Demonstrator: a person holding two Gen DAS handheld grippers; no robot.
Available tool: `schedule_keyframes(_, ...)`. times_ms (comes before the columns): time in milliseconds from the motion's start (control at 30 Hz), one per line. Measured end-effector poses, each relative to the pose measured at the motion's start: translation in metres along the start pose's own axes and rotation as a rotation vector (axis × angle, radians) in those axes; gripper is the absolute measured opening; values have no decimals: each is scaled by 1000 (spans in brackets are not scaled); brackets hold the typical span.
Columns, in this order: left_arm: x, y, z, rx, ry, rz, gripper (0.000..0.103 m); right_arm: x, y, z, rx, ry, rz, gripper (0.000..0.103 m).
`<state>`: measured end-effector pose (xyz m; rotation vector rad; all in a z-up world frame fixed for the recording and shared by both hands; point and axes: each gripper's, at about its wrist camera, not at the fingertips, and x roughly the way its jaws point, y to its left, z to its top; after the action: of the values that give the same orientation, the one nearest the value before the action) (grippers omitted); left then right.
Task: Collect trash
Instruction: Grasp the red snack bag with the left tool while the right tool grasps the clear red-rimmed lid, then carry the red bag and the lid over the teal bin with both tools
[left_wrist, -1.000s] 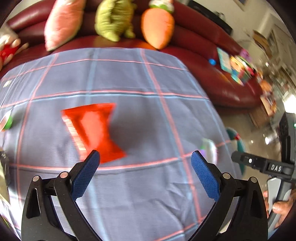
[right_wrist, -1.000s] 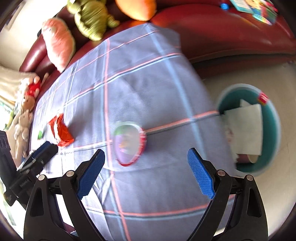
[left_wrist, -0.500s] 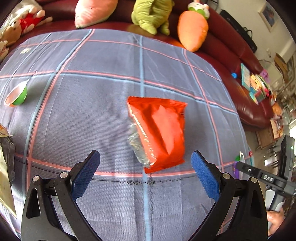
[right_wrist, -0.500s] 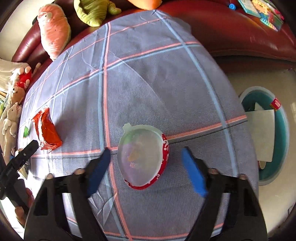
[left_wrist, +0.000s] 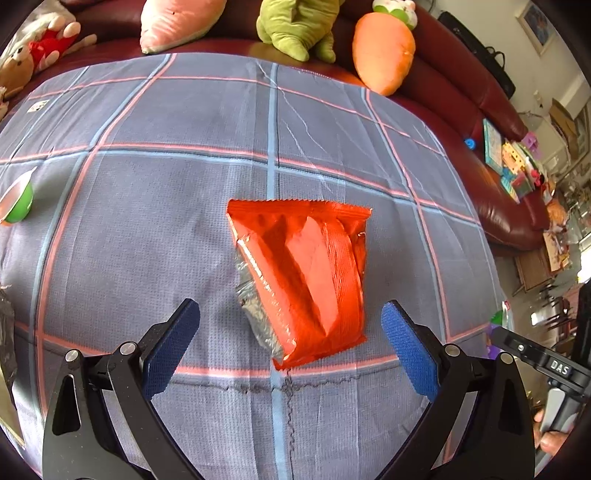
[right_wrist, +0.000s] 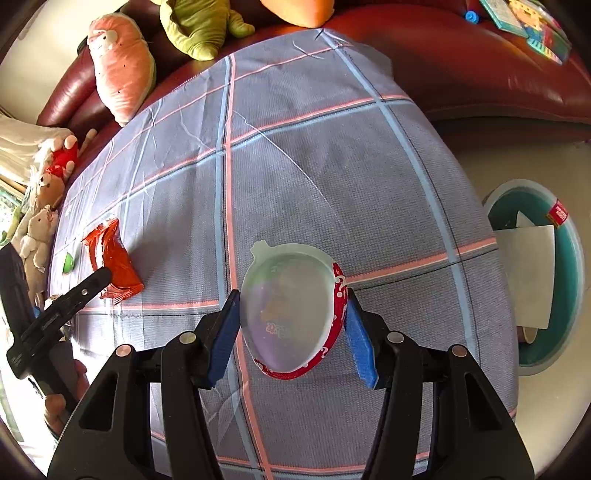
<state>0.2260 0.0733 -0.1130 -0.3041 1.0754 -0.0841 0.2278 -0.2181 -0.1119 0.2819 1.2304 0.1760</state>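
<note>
An orange snack wrapper (left_wrist: 306, 280) with a silver torn edge lies on the blue checked tablecloth (left_wrist: 147, 229). My left gripper (left_wrist: 290, 343) hangs open just above its near end, one blue pad on each side and apart from it. In the right wrist view an egg-shaped plastic cup (right_wrist: 291, 310) with a clear lid and red rim sits between the blue pads of my right gripper (right_wrist: 291, 328), which press on its two sides. The wrapper (right_wrist: 110, 262) and the left gripper's tip show far left there.
A teal waste bin (right_wrist: 569, 280) holding white paper stands on the floor past the table's right edge. A small green cup (left_wrist: 18, 201) lies at the left. Plush toys (left_wrist: 295, 26) line the red sofa behind. A dark wrapper (left_wrist: 5, 332) sits at the left edge.
The right gripper's jaws have come together onto the egg-shaped cup. The left gripper has swung over the orange wrapper and come down closer to it, still open.
</note>
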Motion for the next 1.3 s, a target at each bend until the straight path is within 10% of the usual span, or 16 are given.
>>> schedule_keyframes(233,7,-5,5,7,-15,16,97,-6,-9,-1,20,-17,-4,52)
schedule_keyframes(433,0,-17,2,68,-42,32,38,-9,-12,-6,20,-26,29,52)
schedule_keyframes(1300,-38,-169,-32,332,-28,-113,35,-101,-107,-40,168,-221,95,52)
